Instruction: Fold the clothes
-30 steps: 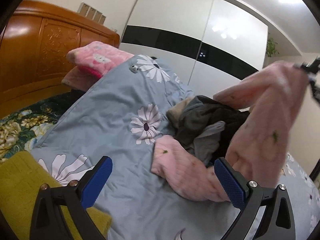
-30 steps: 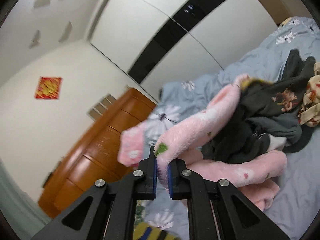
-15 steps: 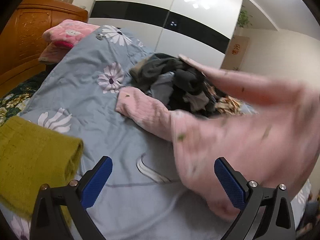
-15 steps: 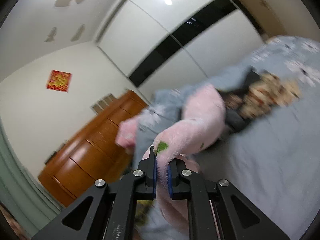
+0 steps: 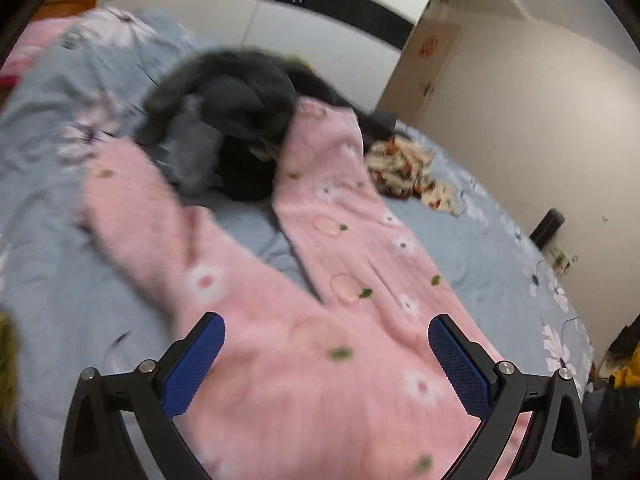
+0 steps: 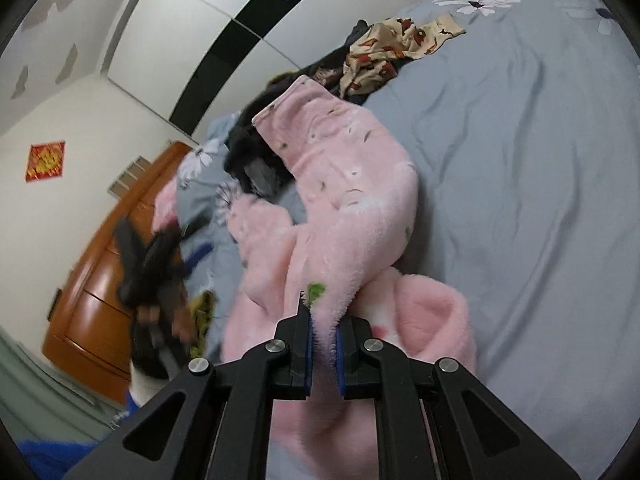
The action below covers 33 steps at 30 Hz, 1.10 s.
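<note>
Right claw is pressed together on a fold of the pink fleece garment, blue pads pinching the fluffy edge beside a small green motif. Left claw stands spread wide, blue pads well apart, with the garment lying in view between them; neither pad is seen pressing on the cloth. In the left wrist view the garment lies on the bed in a forked shape, two long pink parts running away from the claw, patterned with pale flowers and green leaves. The far end of the right-hand part rests against a pile of dark clothes, grey and black, heaped further up the bed. Just beside that pile, on its right, lies a cream cloth with a red and brown print. All of it sits on a grey-blue bed cover printed with white flowers. In the right wrist view the left claw appears blurred at the left, with part of a hand behind it, exact pose unclear. An olive-yellow cloth shows near it, mostly hidden. Beyond the bed: an orange-brown wooden headboard, a white wardrobe with a black band, and a red square decoration on the wall.
</note>
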{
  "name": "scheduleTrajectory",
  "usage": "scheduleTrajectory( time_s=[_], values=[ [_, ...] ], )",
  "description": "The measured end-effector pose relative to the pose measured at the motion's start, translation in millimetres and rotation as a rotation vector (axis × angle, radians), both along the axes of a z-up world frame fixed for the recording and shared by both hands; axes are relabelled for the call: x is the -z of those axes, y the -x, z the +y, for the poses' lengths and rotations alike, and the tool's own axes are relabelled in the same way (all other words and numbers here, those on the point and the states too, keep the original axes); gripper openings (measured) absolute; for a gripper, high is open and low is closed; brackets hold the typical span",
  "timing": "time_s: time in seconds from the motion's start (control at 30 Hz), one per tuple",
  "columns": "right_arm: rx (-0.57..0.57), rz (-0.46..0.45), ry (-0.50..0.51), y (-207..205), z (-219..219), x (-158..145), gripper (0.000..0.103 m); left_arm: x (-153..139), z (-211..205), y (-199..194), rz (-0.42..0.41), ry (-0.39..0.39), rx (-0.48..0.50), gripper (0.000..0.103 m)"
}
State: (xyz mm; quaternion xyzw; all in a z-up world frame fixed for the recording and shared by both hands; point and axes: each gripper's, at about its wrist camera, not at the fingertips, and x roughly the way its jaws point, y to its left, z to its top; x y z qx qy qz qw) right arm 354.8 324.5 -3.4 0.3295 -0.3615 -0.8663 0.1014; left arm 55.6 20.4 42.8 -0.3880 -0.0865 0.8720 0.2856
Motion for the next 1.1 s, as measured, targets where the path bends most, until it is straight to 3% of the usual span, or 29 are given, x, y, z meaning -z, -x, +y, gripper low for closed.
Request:
scheduleTrajectory(
  time_s=[0.2, 0.37, 0.43, 0.53, 0.6, 0.63, 0.77, 0.83, 1.0, 1.1],
  values=[
    [-0.064, 0.040, -0.033, 6.4, 14.7, 7.0, 0.011, 33.9, 59.4, 81.6, -0.117, 0.152, -0.033, 0.101],
    [-0.163, 0.079, -0.043, 16.6, 24.2, 15.9, 0.012, 59.1, 80.3, 133.9, -0.195, 0.147, -0.080, 0.089],
    [-0.198, 0.094, -0.035, 22.8, 30.0, 19.5, 0.013, 69.5, 87.3, 148.3, -0.238, 0.141, -0.093, 0.078],
    [-0.210, 0.108, 0.000, 26.7, 40.0, 27.6, 0.013, 71.4, 91.3, 153.4, -0.231, 0.141, -0.125, 0.047],
    [-0.183, 0.100, 0.045, 23.9, 45.4, 34.3, 0.013, 64.5, 89.7, 151.2, -0.225, 0.106, -0.126, 0.008],
    [-0.166, 0.094, 0.055, 20.5, 45.9, 35.6, 0.013, 60.4, 88.3, 149.6, -0.232, 0.084, -0.124, 0.008],
    [-0.108, 0.070, 0.044, 11.3, 39.7, 28.8, 0.013, 18.1, 73.0, 129.8, -0.182, -0.041, -0.095, 0.007],
    [-0.084, 0.052, 0.003, 9.3, 32.1, 18.0, 0.013, -21.1, 54.9, 107.0, -0.129, -0.125, -0.065, 0.006],
    [-0.035, 0.047, -0.072, -0.8, 15.2, -12.7, 0.013, -127.5, 2.2, 64.9, 0.012, -0.233, -0.006, 0.006],
    [-0.031, 0.066, -0.070, -11.7, 2.2, -27.4, 0.013, -196.0, -56.0, 16.9, 0.130, -0.303, 0.027, 0.006]
  ],
)
